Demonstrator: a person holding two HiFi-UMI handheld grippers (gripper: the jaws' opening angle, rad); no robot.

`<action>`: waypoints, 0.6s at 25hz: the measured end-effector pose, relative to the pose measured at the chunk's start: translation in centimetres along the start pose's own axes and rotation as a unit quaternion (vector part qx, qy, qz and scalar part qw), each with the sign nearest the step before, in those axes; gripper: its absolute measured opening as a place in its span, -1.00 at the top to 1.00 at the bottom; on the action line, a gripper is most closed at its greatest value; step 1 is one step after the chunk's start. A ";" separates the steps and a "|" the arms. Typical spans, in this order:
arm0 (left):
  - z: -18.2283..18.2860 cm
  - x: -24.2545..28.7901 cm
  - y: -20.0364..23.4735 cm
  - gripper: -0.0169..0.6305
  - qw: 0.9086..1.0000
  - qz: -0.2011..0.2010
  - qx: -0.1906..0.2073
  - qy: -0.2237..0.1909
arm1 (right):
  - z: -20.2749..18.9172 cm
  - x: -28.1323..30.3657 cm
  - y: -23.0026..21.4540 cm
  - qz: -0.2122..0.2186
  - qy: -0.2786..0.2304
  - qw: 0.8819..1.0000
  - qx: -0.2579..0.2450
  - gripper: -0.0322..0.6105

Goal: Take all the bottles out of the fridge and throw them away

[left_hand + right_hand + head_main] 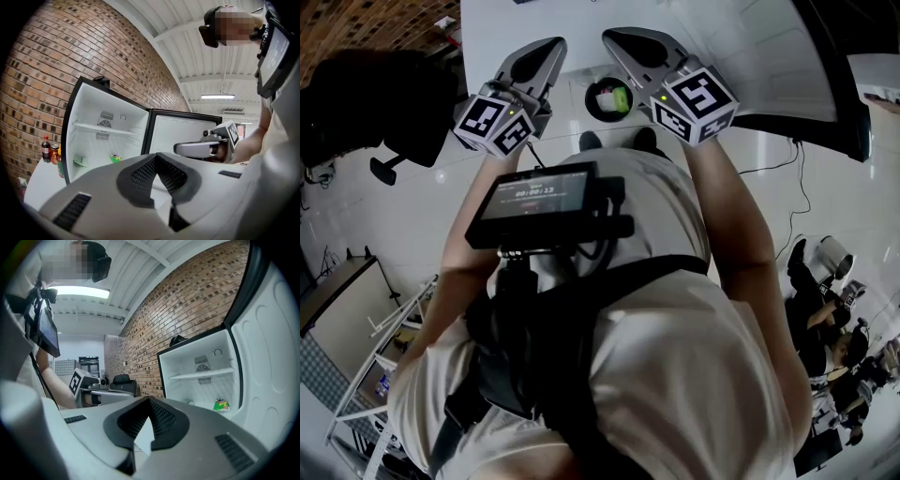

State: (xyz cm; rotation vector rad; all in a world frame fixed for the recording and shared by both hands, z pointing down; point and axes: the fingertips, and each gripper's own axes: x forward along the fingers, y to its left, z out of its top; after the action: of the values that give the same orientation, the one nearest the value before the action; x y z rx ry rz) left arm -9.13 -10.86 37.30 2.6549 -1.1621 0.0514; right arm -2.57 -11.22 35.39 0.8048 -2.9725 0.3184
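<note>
The white fridge stands open against a brick wall, its door swung to the right. On its floor lie a small green-and-yellow container and a pale one; the same green-and-yellow container shows in the right gripper view. My left gripper is shut and holds nothing. My right gripper looks shut too, with nothing between its jaws. Both are held up side by side in front of the fridge, the left gripper beside the right gripper, some way short of it.
A round black bin with something green inside stands on the floor below the grippers. Two or three dark bottles stand on a white surface left of the fridge. A black office chair is to my left.
</note>
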 end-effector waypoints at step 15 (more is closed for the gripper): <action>0.0 0.1 -0.3 0.94 1.000 -0.006 0.003 0.003 | 0.3 0.0 0.0 0.001 -0.003 1.000 -0.005 0.92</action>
State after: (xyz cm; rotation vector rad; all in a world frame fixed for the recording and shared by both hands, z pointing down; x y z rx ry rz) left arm -8.80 -10.72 37.28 2.6649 -1.1463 0.0616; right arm -2.62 -11.27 35.11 0.8022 -2.9780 0.3010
